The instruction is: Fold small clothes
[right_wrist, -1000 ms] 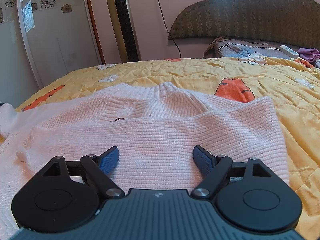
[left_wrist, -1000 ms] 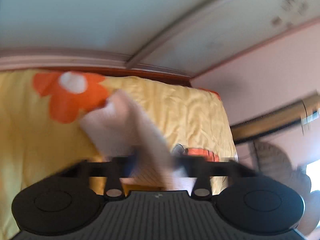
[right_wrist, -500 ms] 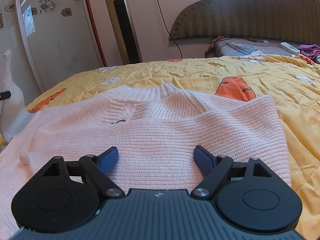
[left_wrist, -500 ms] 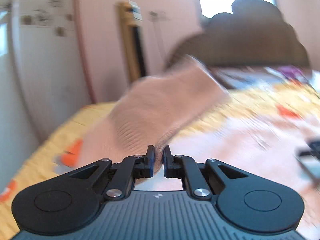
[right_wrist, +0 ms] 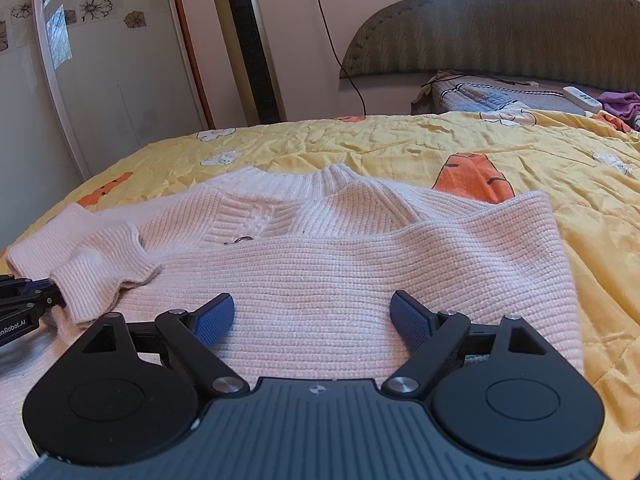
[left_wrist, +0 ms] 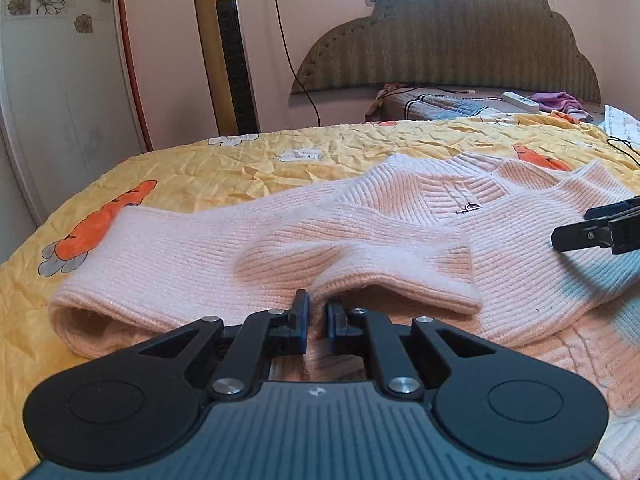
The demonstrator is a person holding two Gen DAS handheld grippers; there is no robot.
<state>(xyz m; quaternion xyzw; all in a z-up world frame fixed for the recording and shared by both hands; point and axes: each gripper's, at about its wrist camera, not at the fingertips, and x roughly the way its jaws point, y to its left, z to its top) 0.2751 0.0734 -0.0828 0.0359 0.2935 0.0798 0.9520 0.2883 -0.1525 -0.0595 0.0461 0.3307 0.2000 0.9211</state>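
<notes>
On the yellow carrot-print quilt [right_wrist: 400, 148], in front of the padded headboard [right_wrist: 520, 24], a pale pink knitted sweater [right_wrist: 340, 264] is spread flat with its ribbed collar [right_wrist: 316, 184] turned toward the headboard. One sleeve [left_wrist: 208, 248] is laid across the near side of the sweater's body, and its cuff [left_wrist: 360, 280] is pinched between the nearly closed blue pads of the left gripper [left_wrist: 316, 316], apparently so that the sleeve can be set inward over the body before being let go. The right gripper [right_wrist: 312, 316] is held low over the sweater's folded lower part with its jaws spread wide and nothing between them; it is judged to be waiting, or steadying the cloth, while the sleeve is placed. In the left wrist view its black fingers [left_wrist: 592, 232] are seen to the right of the cuff, apart from it. Beyond the sweater, against the wall beside the headboard, a gold tower fan [right_wrist: 248, 40] is stood, clear of the work.
</notes>
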